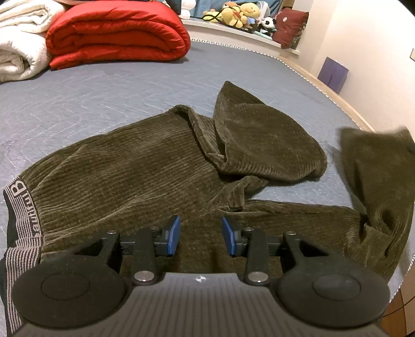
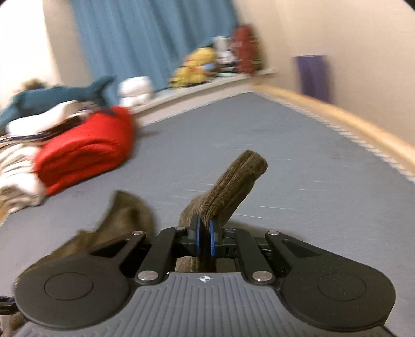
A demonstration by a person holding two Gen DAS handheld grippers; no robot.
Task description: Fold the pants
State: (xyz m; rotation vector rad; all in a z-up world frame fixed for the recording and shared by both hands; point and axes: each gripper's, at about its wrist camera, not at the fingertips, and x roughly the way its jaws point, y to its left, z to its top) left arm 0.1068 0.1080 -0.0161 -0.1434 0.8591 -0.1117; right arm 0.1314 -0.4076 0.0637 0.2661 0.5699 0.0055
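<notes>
Olive-brown corduroy pants (image 1: 135, 166) lie crumpled on a grey-blue quilted bed (image 1: 103, 90), with the striped waistband (image 1: 22, 215) at the left. One leg is bunched up in the middle (image 1: 259, 140). The other leg runs to the right, where its end is lifted and blurred (image 1: 376, 168). My left gripper (image 1: 201, 234) is open just above the crotch area, holding nothing. In the right wrist view my right gripper (image 2: 205, 233) is shut on the leg end of the pants (image 2: 233, 186), held above the bed (image 2: 298, 168).
A folded red quilt (image 1: 116, 33) and white blankets (image 1: 18, 46) lie at the far left of the bed. A ledge with plush toys (image 1: 238, 15) runs behind it. The wooden bed edge (image 2: 337, 114) and wall are at the right.
</notes>
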